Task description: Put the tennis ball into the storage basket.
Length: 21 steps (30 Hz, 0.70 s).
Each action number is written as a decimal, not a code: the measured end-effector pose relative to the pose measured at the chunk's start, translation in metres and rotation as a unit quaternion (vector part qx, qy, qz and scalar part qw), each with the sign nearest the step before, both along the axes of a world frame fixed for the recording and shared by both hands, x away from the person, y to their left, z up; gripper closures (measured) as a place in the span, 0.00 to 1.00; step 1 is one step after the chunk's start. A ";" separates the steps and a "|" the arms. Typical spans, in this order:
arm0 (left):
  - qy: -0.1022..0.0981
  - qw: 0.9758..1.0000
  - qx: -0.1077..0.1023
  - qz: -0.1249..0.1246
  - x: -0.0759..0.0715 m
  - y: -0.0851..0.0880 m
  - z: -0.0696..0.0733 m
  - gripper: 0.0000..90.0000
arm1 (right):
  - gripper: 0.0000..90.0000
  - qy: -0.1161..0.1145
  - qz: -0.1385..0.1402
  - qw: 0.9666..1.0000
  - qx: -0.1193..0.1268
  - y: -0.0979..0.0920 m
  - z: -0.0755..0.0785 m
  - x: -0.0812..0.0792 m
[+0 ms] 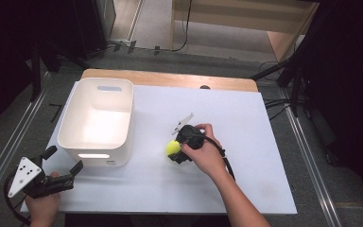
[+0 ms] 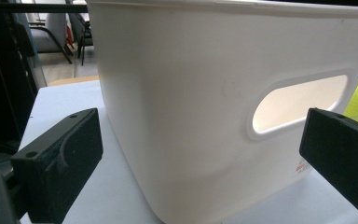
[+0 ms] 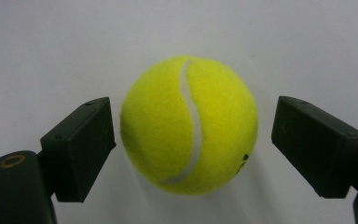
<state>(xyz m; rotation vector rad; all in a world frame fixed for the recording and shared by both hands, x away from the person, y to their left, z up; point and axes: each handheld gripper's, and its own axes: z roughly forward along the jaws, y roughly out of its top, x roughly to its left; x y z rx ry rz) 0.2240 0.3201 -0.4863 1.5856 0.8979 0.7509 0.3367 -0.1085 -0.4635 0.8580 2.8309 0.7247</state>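
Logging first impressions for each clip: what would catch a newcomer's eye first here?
The bright yellow tennis ball on the white table, sitting between the open jaws of the right gripper, near the table's middle. Next, the large white bin with a handle slot, at the table's left, with the open left gripper facing its near wall.

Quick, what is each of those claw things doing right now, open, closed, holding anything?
Left gripper: open, holding nothing, near the white bin.
Right gripper: open around the tennis ball, not yet clamped.
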 end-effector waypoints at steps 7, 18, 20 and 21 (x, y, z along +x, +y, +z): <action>0.001 1.000 0.002 0.000 0.000 0.000 0.000 0.00 | 0.14 0.012 0.000 1.000 -0.011 0.005 -0.006 0.003; 0.000 1.000 0.002 0.000 0.000 0.000 0.000 0.00 | 0.25 0.024 -0.001 1.000 -0.018 0.012 -0.013 0.005; 0.000 1.000 0.002 -0.001 0.000 0.000 0.000 0.00 | 0.26 0.024 0.000 1.000 -0.020 0.011 -0.013 0.005; -0.001 1.000 0.003 -0.001 0.000 0.000 0.000 0.00 | 0.26 0.025 0.000 1.000 -0.020 0.011 -0.013 0.005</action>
